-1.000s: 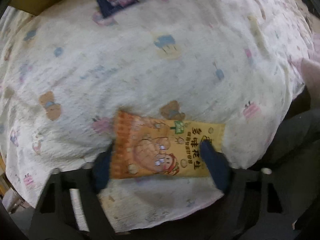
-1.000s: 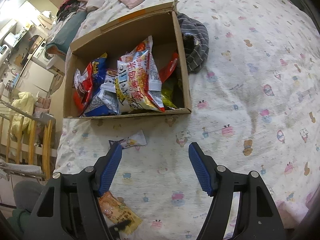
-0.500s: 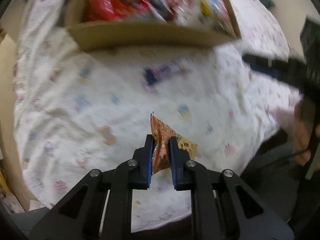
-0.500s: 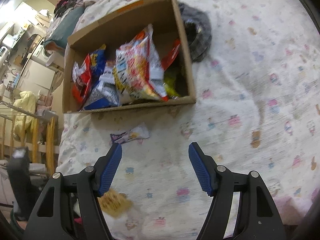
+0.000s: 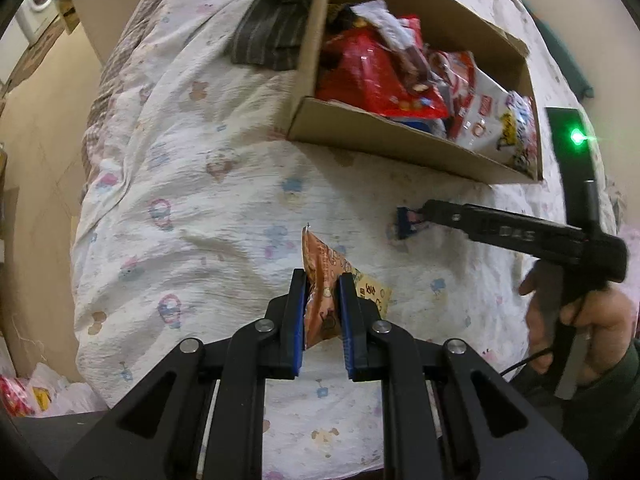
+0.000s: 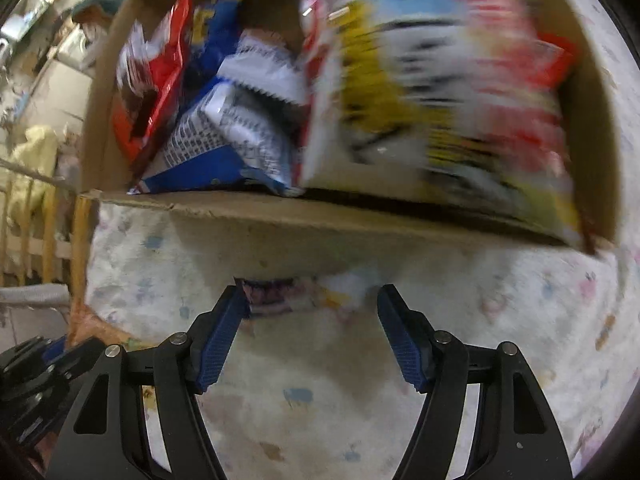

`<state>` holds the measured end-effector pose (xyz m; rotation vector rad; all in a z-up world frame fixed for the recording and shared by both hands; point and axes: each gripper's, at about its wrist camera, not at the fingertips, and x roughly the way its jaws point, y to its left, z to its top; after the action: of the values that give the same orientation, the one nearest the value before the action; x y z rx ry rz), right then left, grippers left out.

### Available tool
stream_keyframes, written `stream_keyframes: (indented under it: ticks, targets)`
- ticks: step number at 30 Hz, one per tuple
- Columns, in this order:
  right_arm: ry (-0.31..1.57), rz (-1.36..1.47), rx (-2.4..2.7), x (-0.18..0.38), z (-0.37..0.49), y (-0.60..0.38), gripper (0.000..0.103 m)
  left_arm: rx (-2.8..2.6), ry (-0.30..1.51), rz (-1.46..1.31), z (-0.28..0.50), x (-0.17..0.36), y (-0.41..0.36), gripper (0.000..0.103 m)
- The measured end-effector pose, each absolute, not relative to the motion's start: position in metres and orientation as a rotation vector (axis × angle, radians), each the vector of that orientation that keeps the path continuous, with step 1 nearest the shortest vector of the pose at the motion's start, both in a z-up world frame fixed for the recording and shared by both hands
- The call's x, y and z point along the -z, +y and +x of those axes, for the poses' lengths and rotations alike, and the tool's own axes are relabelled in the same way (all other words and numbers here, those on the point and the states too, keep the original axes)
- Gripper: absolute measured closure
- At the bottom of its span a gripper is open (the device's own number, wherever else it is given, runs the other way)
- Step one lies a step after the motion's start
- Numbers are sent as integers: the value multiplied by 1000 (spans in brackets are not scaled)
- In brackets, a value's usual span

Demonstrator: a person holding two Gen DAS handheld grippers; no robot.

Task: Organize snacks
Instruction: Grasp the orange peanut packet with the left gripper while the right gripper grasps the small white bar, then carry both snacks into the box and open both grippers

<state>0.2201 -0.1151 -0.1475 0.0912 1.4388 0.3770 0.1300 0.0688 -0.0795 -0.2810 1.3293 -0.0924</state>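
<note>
**Orange packet clamped, small wrapper between the other fingers, box full of bags**

Nearest in the left wrist view, the left gripper point(image 5: 323, 280) has its blue pads pressed together on an orange snack packet point(image 5: 320, 280), which sticks up crumpled between them, lifted clear of the printed bedsheet point(image 5: 192, 184).

In the right wrist view, the right gripper point(image 6: 312, 300) has its jaws standing wide apart, low over the sheet. A small dark-and-white wrapper point(image 6: 280, 294) lies flat on the sheet between the fingertips, its left end at the left pad; blur hides whether they touch. The left wrist view shows that gripper point(image 5: 408, 222) from the side, held by a hand point(image 5: 576, 324) at the right edge.

Just beyond the wrapper stands an open cardboard box point(image 6: 256, 212) on the bed. It is packed with snack bags: a red bag point(image 6: 152, 80) at its left end, blue-and-white packets point(image 6: 240, 120) in the middle, and a large white, yellow and red bag point(image 6: 432, 92), blurred, filling the right part and overhanging the near wall.

Past the box, in the left wrist view, a dark striped cloth point(image 5: 276, 36) lies against its far wall.
</note>
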Motion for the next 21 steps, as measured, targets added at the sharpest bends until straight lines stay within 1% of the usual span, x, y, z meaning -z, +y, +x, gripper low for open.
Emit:
stream_keyframes:
  ticks: [2,6,7,8,10,12,16,17,18,19,20,21]
  targets:
    - [1446,48,-381,152,223,-103,31,82,1328,-284,129,79,77,91]
    - [1470,-24,-373,165,224,-93,25,71,1330,-298,128,84,83,91]
    - [1472,-49,-368,167,223,-92,22,70,1331,-300,128,85,84,91]
    - [1483,-91,-358,172,221,-90,14,71,1332,-301,128,85,84,91]
    - [1508,-136,-364,181,216,-88,13,77,1331,-303,129,84,82,91]
    - [1485,-165,-371,182,214,-85,12,84,1326,-300,131,83,79,91]
    - [1462,-132,-390,177,213,-87,13,90,1316,-293,132,79,74,91]
    - [1458,-140,-397,177,213,-88,17,90,1315,-291,132,79,73,91]
    - [1456,-148,-403,176,213,-88,26,88,1315,-288,131,79,73,91]
    - [1451,-144,-415,172,214,-89,31,84,1316,-288,131,79,73,91]
    - [1447,-136,-426,169,213,-88,45,79,1318,-291,131,80,75,91]
    - [1444,-124,-440,166,212,-90,62,75,1319,-295,130,81,76,91]
